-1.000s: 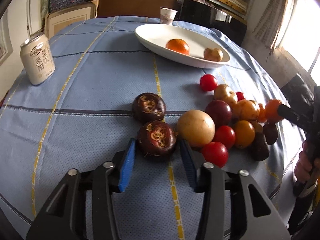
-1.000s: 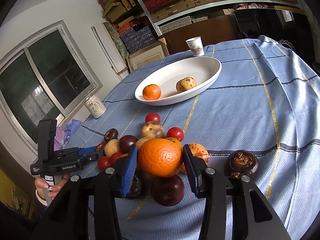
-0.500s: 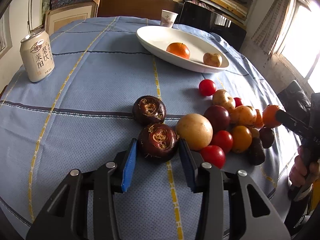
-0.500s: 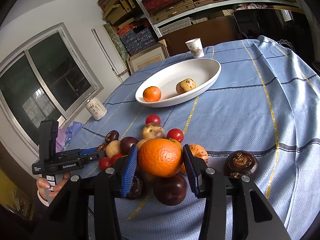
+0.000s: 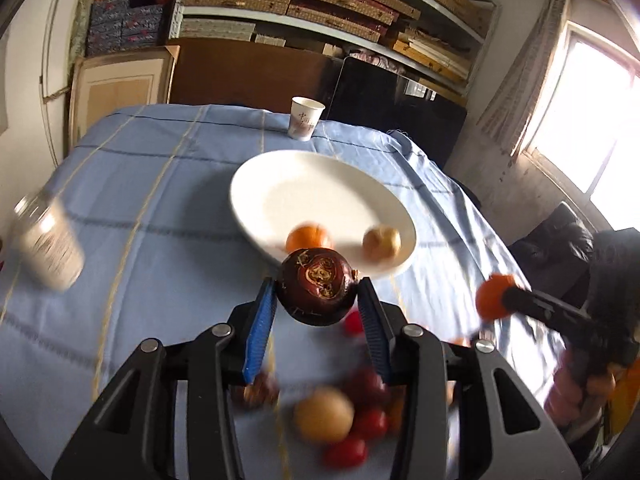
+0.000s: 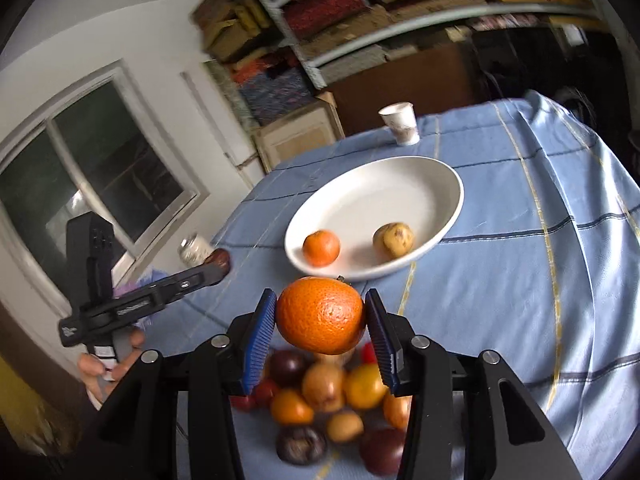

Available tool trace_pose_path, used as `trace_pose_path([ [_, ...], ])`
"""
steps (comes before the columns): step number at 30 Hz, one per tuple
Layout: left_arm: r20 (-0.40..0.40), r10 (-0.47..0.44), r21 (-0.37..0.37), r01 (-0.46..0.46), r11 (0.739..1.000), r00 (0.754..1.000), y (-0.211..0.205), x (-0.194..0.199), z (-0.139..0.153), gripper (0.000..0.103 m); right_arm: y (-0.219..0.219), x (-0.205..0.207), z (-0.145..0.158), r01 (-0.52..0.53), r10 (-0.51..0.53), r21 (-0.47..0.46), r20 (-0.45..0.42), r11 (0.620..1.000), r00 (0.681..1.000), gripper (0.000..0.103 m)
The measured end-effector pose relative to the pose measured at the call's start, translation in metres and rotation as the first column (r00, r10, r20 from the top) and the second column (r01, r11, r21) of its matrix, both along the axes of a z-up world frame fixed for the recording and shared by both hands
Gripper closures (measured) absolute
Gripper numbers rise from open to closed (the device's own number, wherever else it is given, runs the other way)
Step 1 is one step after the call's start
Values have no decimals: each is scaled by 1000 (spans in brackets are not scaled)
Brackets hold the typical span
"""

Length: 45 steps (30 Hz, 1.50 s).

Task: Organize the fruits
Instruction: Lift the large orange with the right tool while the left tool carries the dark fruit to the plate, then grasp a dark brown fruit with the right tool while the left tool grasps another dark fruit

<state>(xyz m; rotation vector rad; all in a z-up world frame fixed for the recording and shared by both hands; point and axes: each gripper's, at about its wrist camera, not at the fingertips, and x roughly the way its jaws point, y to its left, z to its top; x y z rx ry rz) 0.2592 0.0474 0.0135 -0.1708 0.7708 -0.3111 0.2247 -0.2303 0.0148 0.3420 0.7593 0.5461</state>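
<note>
- Can (image 5: 48, 244): stood upright near the left edge of the table (image 5: 152, 208), well apart from the fruit and out of the carrying path, though blurred.
- Left gripper (image 5: 318, 312): its blue pads were clamped on either side of a dark purple fruit (image 5: 318, 292), which hung clear of the cloth, presumably so it could pass over the plate's rim.
- Loose fruit (image 5: 340, 412): the remaining pile lay on the cloth below and behind the left gripper, not yet sorted.
- Plate (image 5: 304, 196): a white oval dish just ahead of both grippers; a small orange (image 5: 308, 236) and a yellow-brown fruit (image 5: 381, 242) rested at its near end, so the far half offered open room for setting down.
- Paper cup (image 5: 305, 118): stood beyond the plate near the table's far edge, apart from the work.
- Right gripper (image 6: 320, 316): its pads were pressed on a large orange (image 6: 320, 314), held in the air above the pile and short of the plate's near rim.
</note>
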Motion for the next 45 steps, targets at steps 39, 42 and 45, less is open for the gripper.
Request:
trace_pose_path([
  [39, 81, 210, 164, -220, 961, 974, 10, 34, -4, 5, -18, 21, -14, 157, -149, -24, 202, 987, 968, 36],
  [42, 90, 267, 204, -280, 938, 960, 14, 12, -14, 5, -50, 7, -13, 266, -251, -50, 212, 963, 945, 34],
  [45, 43, 260, 213, -263, 941, 965, 16, -4, -27, 5, -80, -7, -15, 304, -294, -20, 205, 953, 934, 32],
])
